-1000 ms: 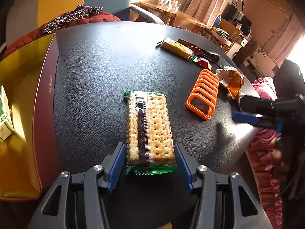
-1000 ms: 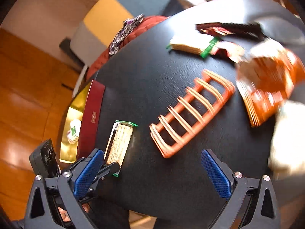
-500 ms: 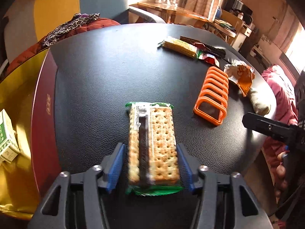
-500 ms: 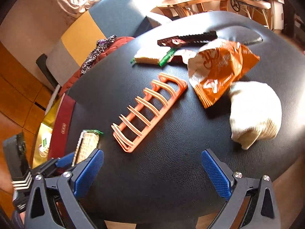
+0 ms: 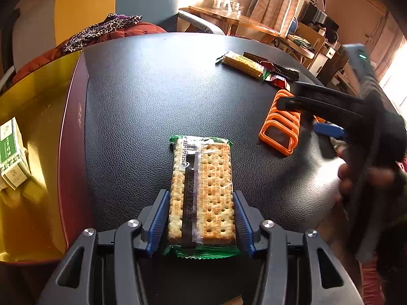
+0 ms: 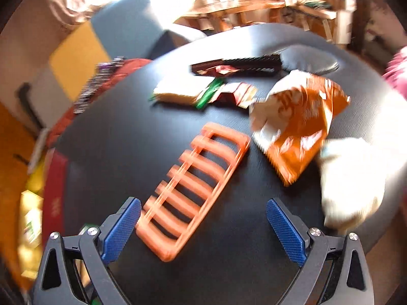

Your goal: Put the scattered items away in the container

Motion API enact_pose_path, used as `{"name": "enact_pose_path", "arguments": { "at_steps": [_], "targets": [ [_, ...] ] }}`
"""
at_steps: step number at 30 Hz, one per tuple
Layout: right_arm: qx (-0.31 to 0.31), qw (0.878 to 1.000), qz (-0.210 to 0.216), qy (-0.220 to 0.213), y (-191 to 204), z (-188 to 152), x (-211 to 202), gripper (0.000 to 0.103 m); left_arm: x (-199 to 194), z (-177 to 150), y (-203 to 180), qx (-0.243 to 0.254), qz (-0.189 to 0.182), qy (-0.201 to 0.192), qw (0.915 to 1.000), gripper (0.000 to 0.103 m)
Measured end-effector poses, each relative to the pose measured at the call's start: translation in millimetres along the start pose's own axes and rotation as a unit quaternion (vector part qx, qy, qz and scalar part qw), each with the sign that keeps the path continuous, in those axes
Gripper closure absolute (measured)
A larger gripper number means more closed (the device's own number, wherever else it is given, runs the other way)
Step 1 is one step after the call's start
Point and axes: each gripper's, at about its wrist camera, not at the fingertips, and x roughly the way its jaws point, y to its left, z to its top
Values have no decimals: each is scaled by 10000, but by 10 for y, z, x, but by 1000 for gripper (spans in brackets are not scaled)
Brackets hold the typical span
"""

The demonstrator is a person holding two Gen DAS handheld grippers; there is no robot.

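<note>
My left gripper [image 5: 201, 216] is shut on a cracker packet [image 5: 202, 185] with green ends, its blue pads pressing both long sides over the black table [image 5: 142, 96]. The container, a gold-lined box with a dark red rim [image 5: 73, 132], lies to the left and holds a green and white carton [image 5: 11, 152]. My right gripper [image 6: 203, 226] is open and empty above the near end of an orange rack [image 6: 193, 190]. It also shows in the left wrist view [image 5: 318, 111], over the rack [image 5: 282, 127].
Farther back lie a second cracker packet [image 5: 243, 63], a dark chocolate bar [image 6: 236, 67], a red wrapper [image 6: 234, 94], an orange snack bag [image 6: 300, 124] and a white cloth [image 6: 353, 183]. A chair with red cushion [image 5: 76, 50] stands behind the table.
My left gripper has closed onto the cracker packet. My right gripper has moved forward and down over the orange rack, staying open; its view is blurred by motion.
</note>
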Motion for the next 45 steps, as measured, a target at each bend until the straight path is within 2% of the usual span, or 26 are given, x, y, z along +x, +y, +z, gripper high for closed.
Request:
{"name": "enact_pose_path", "arguments": {
  "at_steps": [1,3,5,8,10,12,16,19,21,25,28,31,33,37,39,40,41,43,45],
  "targets": [
    [-122,9998,-172,-10,49,49,47,3,-3,-5,5,5,-18,0,10000,52],
    [-574,9982,-98,-121,181,120,123,3,1,-5,5,15,-22,-5,10000,52],
    [-1241,9919,256,-70,353,140,202,5,5,-10,4,33,-26,-12,10000,52],
    [-2190,9715,900,82,606,114,265,11,15,-13,-6,42,-13,-21,10000,52],
    [-2491,9620,1114,141,686,114,257,16,20,-14,-13,59,5,-34,10000,52],
    [-2556,9596,1173,100,686,137,221,17,17,-16,-6,38,-14,-41,10000,52],
    [-1687,9803,1012,183,410,177,138,13,19,-17,10,-16,-54,-49,10000,52],
    [-1178,9884,873,387,318,46,15,11,8,-32,12,-25,-46,-74,10000,52],
    [-1147,9887,842,475,406,-59,-18,8,5,-35,11,-36,-46,-85,9999,52],
    [-1412,9879,458,452,656,-164,60,8,-3,-51,7,-7,-37,-126,9999,52],
    [-1618,9856,176,459,734,-196,144,17,-10,-62,6,12,-28,-148,9999,52],
    [-1812,9827,105,366,643,-237,61,37,-12,-66,0,31,-14,-157,9999,51],
    [-1951,9800,139,366,498,-275,-5,45,-14,-69,-7,41,1,-154,9999,50],
    [-2328,9699,560,437,205,-386,-154,45,9,-33,-16,47,-38,-125,9999,46],
    [-2323,9688,768,406,78,-421,-210,46,20,-14,-21,51,-57,-110,9999,45],
    [-2297,9686,874,384,16,-435,-239,45,17,2,-3,-25,-122,-95,9999,45],
    [-2222,9698,943,351,-26,-436,-252,37,12,18,17,-103,-189,-79,9997,45],
    [-2020,9735,1040,275,-89,-423,-264,29,12,40,29,-163,-253,-51,9995,45],
    [-1933,9756,1007,247,-62,-375,-219,29,20,47,10,-103,-222,-40,9997,45]
  ]
}}
